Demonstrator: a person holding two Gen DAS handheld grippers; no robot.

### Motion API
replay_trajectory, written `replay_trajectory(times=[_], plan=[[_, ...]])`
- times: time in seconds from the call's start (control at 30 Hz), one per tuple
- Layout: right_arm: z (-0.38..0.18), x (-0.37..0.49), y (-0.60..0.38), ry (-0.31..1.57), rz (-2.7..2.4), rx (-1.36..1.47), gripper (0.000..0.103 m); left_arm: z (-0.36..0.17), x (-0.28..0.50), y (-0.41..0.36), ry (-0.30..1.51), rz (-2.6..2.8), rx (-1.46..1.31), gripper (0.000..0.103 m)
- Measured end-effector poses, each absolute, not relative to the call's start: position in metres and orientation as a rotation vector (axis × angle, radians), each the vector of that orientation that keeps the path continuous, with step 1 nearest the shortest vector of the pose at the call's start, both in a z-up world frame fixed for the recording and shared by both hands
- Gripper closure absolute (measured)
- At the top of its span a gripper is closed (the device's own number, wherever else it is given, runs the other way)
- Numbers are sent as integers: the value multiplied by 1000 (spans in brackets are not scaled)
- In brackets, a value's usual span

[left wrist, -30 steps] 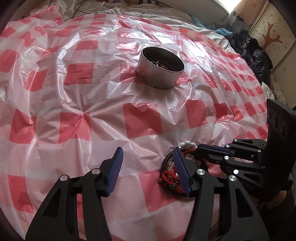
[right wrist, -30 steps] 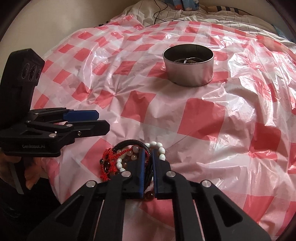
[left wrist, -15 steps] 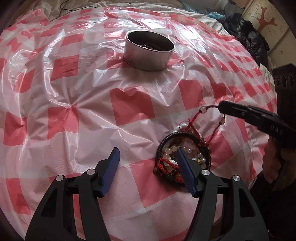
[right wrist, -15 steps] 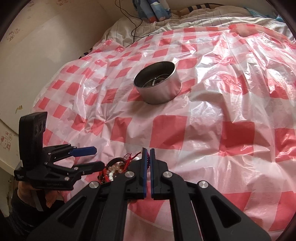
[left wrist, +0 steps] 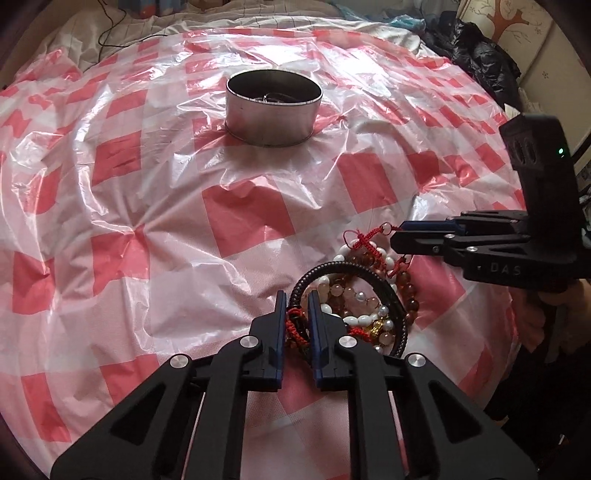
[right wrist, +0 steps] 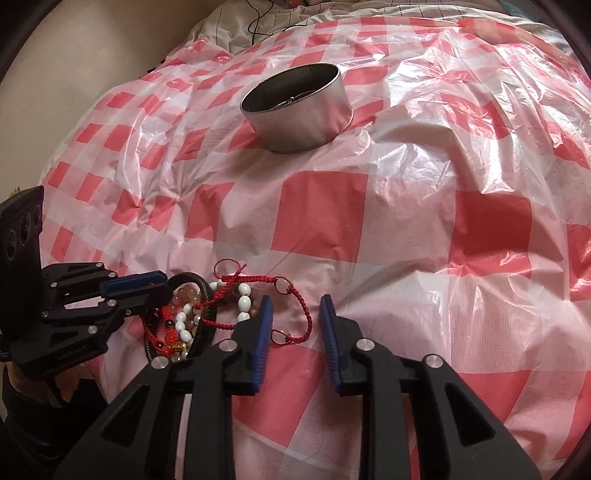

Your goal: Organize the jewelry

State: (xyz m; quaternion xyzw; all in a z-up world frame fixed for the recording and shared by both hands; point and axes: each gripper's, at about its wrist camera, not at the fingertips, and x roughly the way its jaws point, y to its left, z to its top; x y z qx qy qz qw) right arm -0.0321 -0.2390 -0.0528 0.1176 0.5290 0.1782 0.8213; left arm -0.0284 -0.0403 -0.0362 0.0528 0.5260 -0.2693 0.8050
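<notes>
A pile of bracelets lies on the red-checked plastic sheet: a black cord ring, white and amber beads, red cords. My left gripper is shut on the pile's left edge, gripping a red braided cord and the black ring. In the right wrist view my right gripper is open, and a red cord bracelet lies on the sheet between its fingers. The left gripper shows there at the pile. A round metal tin stands further back, also in the right wrist view, with thin jewelry inside.
The sheet covers a bed and is wrinkled. Dark clothes lie off the far right edge. A cable runs over the bedding at the back. A wall is on the left.
My right gripper opened and dropped the red cord bracelet beside the pile after lifting it. My left gripper moved right and closed on the pile's left edge.
</notes>
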Motion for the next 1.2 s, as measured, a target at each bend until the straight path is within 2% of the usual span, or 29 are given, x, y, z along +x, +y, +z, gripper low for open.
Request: replay_trajectory(times=[0.03, 0.07, 0.13, 0.57, 1.2], plan=[[-53, -31, -242, 1123, 384, 271, 97, -34, -27, -38, 1124, -574, 105, 96], [-53, -31, -243, 1118, 386, 285, 98, -31, -26, -36, 1120, -571, 98, 100], [-52, -32, -246, 1108, 394, 313, 100, -28, -23, -30, 1118, -569, 65, 100], [-10, -38, -256, 962, 478, 455, 100, -12, -16, -17, 1077, -619, -98, 100], [-3, -32, -263, 921, 462, 479, 100, -8, -1, -28, 987, -507, -36, 100]])
